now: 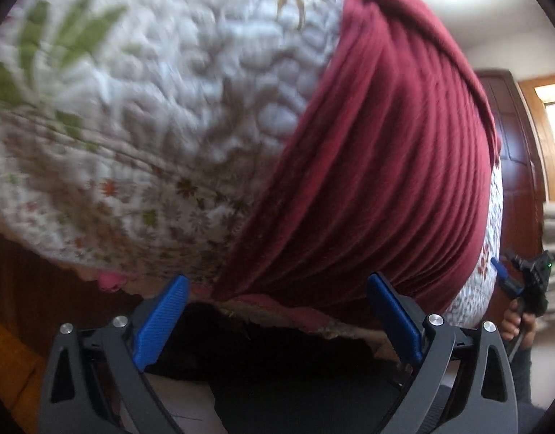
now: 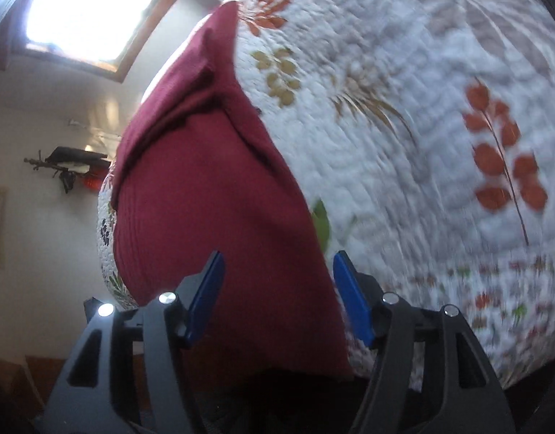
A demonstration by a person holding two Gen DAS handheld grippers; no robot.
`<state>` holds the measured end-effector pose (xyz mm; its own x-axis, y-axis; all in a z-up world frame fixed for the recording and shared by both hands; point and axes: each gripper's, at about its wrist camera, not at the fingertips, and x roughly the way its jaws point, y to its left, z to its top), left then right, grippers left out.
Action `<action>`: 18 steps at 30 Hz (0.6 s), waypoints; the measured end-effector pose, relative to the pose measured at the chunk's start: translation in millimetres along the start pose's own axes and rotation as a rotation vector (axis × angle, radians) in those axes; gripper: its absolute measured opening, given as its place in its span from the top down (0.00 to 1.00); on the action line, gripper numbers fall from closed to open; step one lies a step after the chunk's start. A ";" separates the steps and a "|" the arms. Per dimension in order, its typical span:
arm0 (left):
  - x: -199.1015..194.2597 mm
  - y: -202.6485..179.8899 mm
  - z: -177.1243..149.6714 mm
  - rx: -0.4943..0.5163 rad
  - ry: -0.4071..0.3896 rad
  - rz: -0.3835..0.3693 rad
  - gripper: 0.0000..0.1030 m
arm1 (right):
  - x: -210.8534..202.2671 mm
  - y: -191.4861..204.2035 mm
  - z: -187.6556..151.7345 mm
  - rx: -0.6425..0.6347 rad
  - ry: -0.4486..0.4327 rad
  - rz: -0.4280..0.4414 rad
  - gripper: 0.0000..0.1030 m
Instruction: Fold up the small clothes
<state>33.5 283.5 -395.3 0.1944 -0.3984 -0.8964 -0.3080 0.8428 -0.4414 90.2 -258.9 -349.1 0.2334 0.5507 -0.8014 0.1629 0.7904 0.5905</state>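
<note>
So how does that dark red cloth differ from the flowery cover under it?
The dark red cloth is plain, ribbed and small; the flowery cover is white, quilted, leaf-printed and far larger. The cloth lies on top of the cover. Both are soft fabric, spread across the bed.

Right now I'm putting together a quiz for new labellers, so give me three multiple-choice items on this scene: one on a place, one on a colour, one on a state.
1. Where does the garment lie?
A. on a quilt
B. on a bare wooden floor
C. in a basket

2. What colour is the garment?
A. navy
B. dark red
C. yellow

3. How do the jaws of the right gripper stand?
A. clamped on the cloth
B. open
C. out of view

Answers:
1 A, the floral quilt spreads under and around it in both views.
2 B, it is ribbed dark red cloth.
3 B, its blue pads stand wide apart, with the cloth's near edge in front of the gap.
</note>
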 end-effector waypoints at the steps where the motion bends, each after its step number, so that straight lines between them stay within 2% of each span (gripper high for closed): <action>1: 8.7 4.9 -0.1 0.010 0.014 -0.006 0.04 | 0.9 -8.3 -15.0 0.041 0.008 -0.013 0.39; 6: 32.4 11.2 -0.3 0.060 0.037 -0.122 0.07 | 7.1 -32.6 -78.1 0.178 0.034 -0.070 0.39; 8: 37.4 10.4 -1.2 0.104 0.035 -0.124 0.10 | 7.9 -31.7 -96.4 0.199 0.033 -0.075 0.39; 11: 48.2 18.8 -4.7 0.107 0.053 -0.119 0.12 | 9.5 -26.8 -115.4 0.201 0.033 -0.077 0.39; 13: 52.8 23.1 -7.7 0.122 0.061 -0.118 0.30 | 11.8 -20.1 -124.0 0.186 0.034 -0.081 0.39; 14: 53.3 24.3 -9.9 0.134 0.062 -0.107 0.47 | 11.8 -17.1 -127.8 0.179 0.033 -0.086 0.39; 15: 53.5 25.6 -11.9 0.139 0.060 -0.102 0.58 | 12.7 -15.1 -130.4 0.175 0.032 -0.085 0.38; 18: 52.4 31.5 -17.4 0.134 0.072 -0.123 0.78 | 18.1 -12.6 -135.1 0.163 0.046 -0.084 0.35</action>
<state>17.8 282.8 -456.9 0.1542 -0.5222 -0.8388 -0.1579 0.8250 -0.5426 -37.1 -222.6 -383.8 0.1690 0.4992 -0.8498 0.3342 0.7821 0.5259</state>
